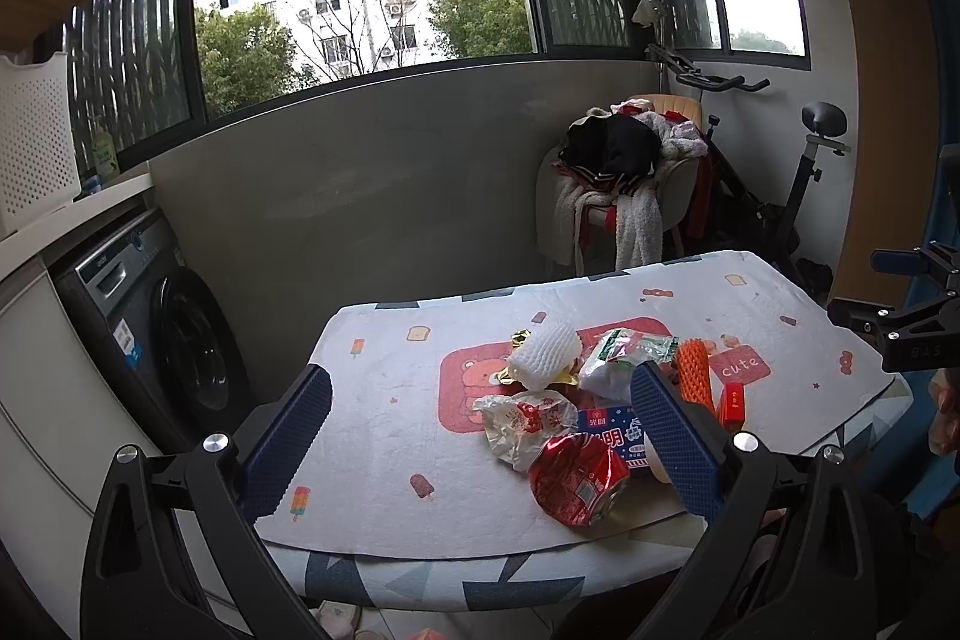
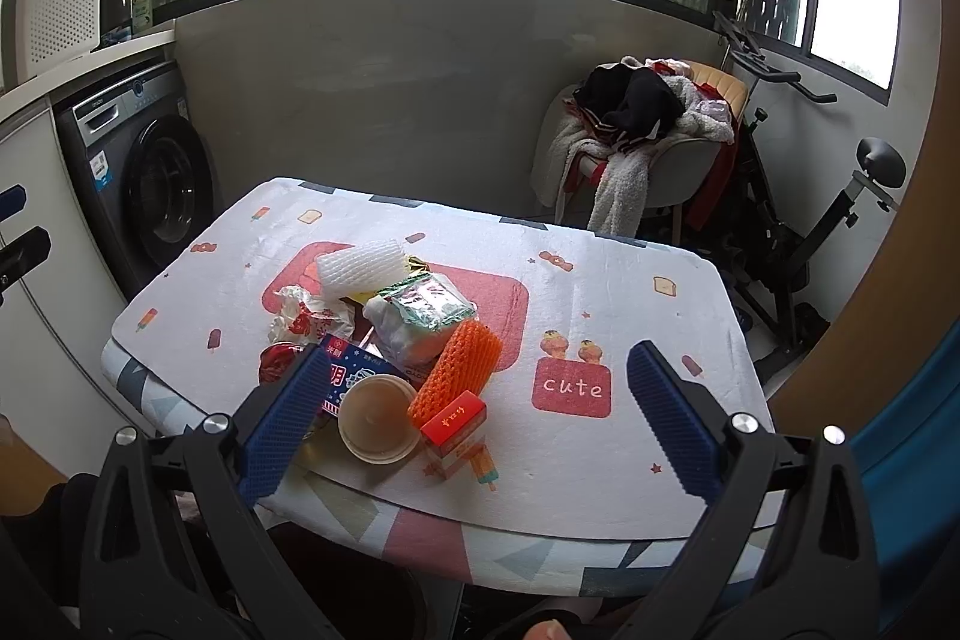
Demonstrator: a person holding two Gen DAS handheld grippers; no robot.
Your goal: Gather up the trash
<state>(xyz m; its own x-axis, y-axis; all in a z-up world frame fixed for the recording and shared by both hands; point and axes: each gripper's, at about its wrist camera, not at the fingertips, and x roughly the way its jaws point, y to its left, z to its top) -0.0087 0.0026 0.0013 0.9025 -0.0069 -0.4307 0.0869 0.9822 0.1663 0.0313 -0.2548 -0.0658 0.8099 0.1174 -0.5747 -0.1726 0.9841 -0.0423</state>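
Observation:
A heap of trash lies on the table (image 1: pixel 384 436): a white foam net (image 1: pixel 543 357), a clear plastic bag (image 1: pixel 522 424), a crumpled red foil wrapper (image 1: pixel 579 478), a blue carton (image 1: pixel 606 427), a green-printed bag (image 1: pixel 624 361), an orange foam net (image 1: pixel 695 376) and a small red box (image 1: pixel 733 403). In the right wrist view the orange net (image 2: pixel 459 370), red box (image 2: pixel 453 427), a round beige lid (image 2: pixel 378 421) and white net (image 2: pixel 360 268) show. My left gripper (image 1: pixel 480 436) is open and empty above the near edge. My right gripper (image 2: pixel 480 418) is open and empty, over the red box.
A washing machine (image 1: pixel 162 328) stands left of the table under a counter. A chair piled with clothes (image 1: pixel 624 178) and an exercise bike (image 1: pixel 798 196) stand behind the table. The table (image 2: pixel 600 460) has a bare patterned cloth on its right half.

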